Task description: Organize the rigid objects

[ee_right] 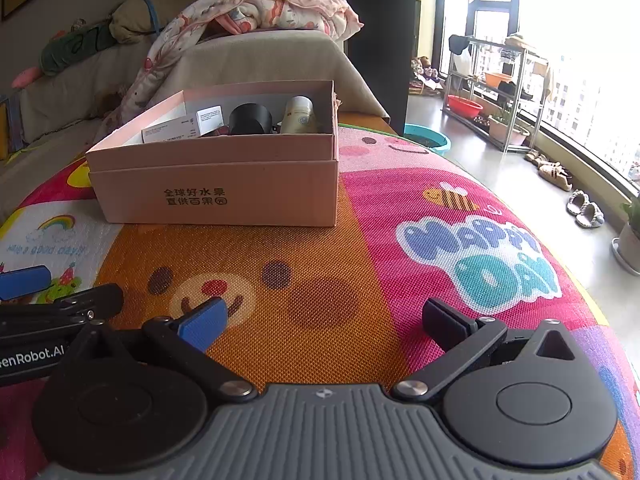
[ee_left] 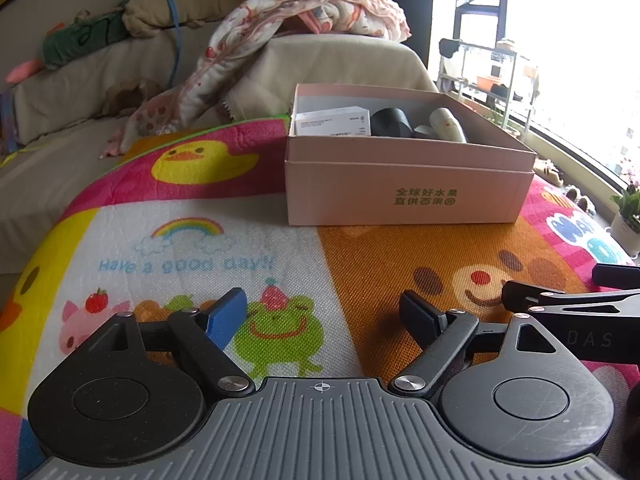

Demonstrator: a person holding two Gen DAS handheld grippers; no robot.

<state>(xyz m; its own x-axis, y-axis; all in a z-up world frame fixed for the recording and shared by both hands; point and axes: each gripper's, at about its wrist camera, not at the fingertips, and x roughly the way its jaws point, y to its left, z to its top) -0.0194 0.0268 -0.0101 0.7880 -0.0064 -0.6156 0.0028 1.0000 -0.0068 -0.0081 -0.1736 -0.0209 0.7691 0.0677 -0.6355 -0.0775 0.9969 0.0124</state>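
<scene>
At the bottom of the left wrist view the left gripper point(ee_left: 322, 312) stands with its jaws spread wide, one blue-padded finger and one black finger well apart, nothing between them, hovering over the printed mat point(ee_left: 240, 240). The right gripper point(ee_right: 326, 318) at the bottom of its own view is just as wide, likewise holding nothing; its black linkage also pokes in at the lower right edge of the left view. Both tools have matte black arms on round pivots and a ribbed grey body. In the upper middle of each frame sits the pink cardboard box point(ee_left: 408, 196), rectangular, open-topped, its body nested in a slightly wider tray of the same card, with dark printed characters on the front wall. Inside it lie a white carton point(ee_left: 332, 120) with small print, a black cylinder point(ee_left: 390, 121) with a dull finish, and a cream bottle point(ee_left: 448, 124) leaning at the right end; a small dark piece between the last two is too hidden to name. The box rests on the mat, well apart from both grippers. The mat has a woven, dimpled texture with bright cartoon ducks, a frog, a bear face and a rainbow. Behind the box, in the upper left, is a beige-covered sofa point(ee_right: 256, 60) with a quilted patterned blanket point(ee_right: 280, 4) draped over its arm. At the upper right, bright windows, a metal rack point(ee_right: 492, 80) with basins, and slippers on the grey floor point(ee_right: 500, 176).
</scene>
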